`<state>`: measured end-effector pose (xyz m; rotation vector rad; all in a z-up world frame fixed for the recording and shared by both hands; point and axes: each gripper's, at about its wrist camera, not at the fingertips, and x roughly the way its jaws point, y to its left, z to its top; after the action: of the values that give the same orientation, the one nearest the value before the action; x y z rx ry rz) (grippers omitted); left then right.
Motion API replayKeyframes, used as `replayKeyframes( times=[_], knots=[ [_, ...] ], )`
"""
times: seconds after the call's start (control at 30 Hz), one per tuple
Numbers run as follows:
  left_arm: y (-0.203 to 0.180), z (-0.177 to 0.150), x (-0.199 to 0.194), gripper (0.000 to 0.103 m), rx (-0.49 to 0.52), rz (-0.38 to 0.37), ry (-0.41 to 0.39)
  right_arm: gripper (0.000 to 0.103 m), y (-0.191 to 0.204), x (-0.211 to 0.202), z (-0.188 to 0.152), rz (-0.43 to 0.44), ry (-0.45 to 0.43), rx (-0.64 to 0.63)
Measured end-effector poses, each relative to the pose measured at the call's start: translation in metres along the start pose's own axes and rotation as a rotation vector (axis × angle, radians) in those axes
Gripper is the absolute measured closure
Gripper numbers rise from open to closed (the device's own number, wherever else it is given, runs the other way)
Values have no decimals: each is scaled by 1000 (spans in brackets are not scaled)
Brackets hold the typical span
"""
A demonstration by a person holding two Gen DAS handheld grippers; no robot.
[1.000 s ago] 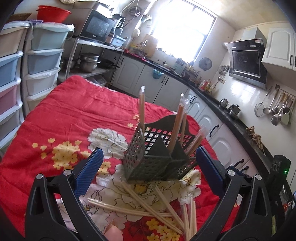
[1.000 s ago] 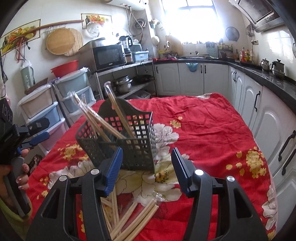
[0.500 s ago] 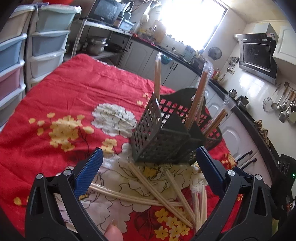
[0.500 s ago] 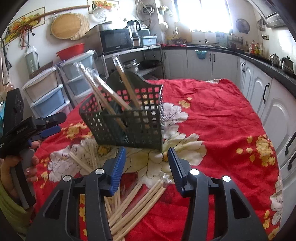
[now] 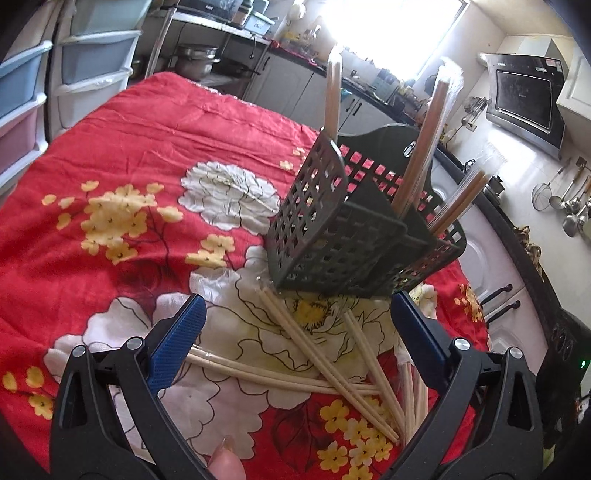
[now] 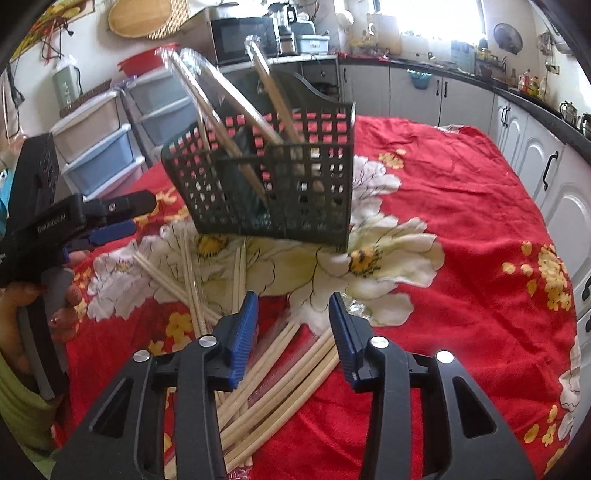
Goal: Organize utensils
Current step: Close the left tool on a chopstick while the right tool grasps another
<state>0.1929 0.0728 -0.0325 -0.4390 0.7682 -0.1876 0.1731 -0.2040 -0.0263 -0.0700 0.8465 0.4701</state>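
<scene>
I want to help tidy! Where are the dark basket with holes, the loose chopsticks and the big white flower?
Dark green plastic mesh basket (image 5: 332, 236), left wrist view, front wall.
Loose pale wooden chopsticks (image 6: 295, 354), right wrist view, mid-bundle.
White printed flower (image 5: 229, 192), left wrist view, petals.

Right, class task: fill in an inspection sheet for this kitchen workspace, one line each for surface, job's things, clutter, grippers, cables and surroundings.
Surface: red flowered cloth covering the table.
Job's things: dark mesh holder standing on the cloth with several wrapped chopsticks upright inside; loose chopsticks lying crossed on the cloth in front of it.
Clutter: nothing seen on the cloth besides these.
Grippers: left gripper open, over the loose chopsticks, holding nothing. Right gripper closing, above a bundle of chopsticks, pads not yet on them.
Cables: nothing seen on the table.
Surroundings: plastic drawers, microwave, white cabinets, bright window.
</scene>
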Motion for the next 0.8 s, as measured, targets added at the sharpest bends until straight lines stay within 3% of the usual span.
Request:
replayKeyframes(
  times=[0.23, 0.4, 0.8],
  knots=[
    [9, -6, 16, 21, -38, -15, 55, 68, 5, 11, -5, -2, 48, -15],
    [15, -7, 27, 35, -66, -24, 92, 70, 5, 20, -7, 7, 90, -14],
    [23, -7, 48, 43, -116, -40, 147, 79, 3, 44, -11, 34, 181, 39]
  ],
)
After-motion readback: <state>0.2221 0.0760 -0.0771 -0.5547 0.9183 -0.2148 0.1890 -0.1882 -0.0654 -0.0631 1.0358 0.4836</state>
